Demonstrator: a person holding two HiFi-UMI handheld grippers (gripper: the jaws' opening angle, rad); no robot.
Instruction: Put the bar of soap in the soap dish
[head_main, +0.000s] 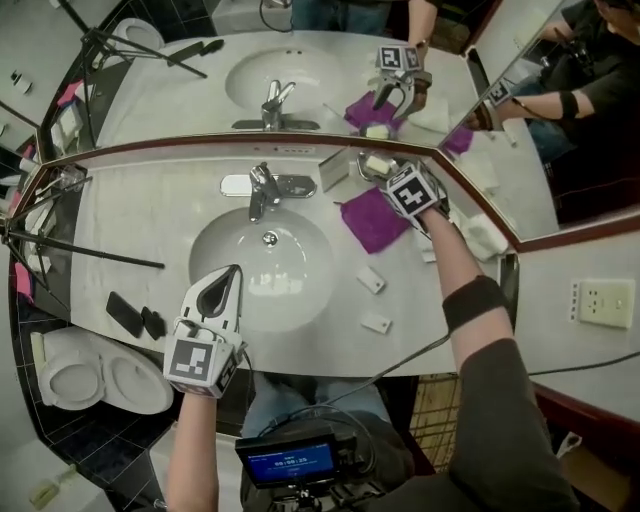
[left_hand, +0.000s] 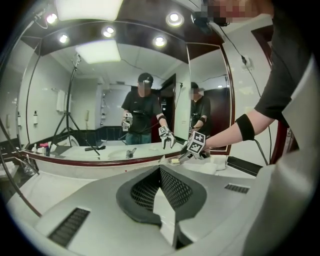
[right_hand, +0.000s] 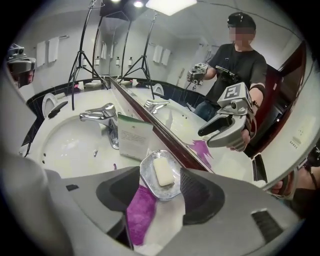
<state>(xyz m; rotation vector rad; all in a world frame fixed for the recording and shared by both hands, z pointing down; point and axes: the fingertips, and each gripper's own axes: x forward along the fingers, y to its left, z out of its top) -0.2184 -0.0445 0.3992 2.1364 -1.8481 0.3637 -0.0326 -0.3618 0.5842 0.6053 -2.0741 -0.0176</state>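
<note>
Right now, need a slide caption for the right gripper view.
Right gripper, jaws open, looking down at soap bar resting in soap dish.

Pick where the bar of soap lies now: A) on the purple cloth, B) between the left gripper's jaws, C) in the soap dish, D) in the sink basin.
C: the right gripper view shows the bar of soap lying flat in the soap dish.

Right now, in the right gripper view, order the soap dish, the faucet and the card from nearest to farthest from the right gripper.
1. The soap dish, centre, just beyond the open jaws of the right gripper.
2. The card, standing upright behind the dish, slightly left.
3. The faucet, farthest, up and left of the card.
</note>
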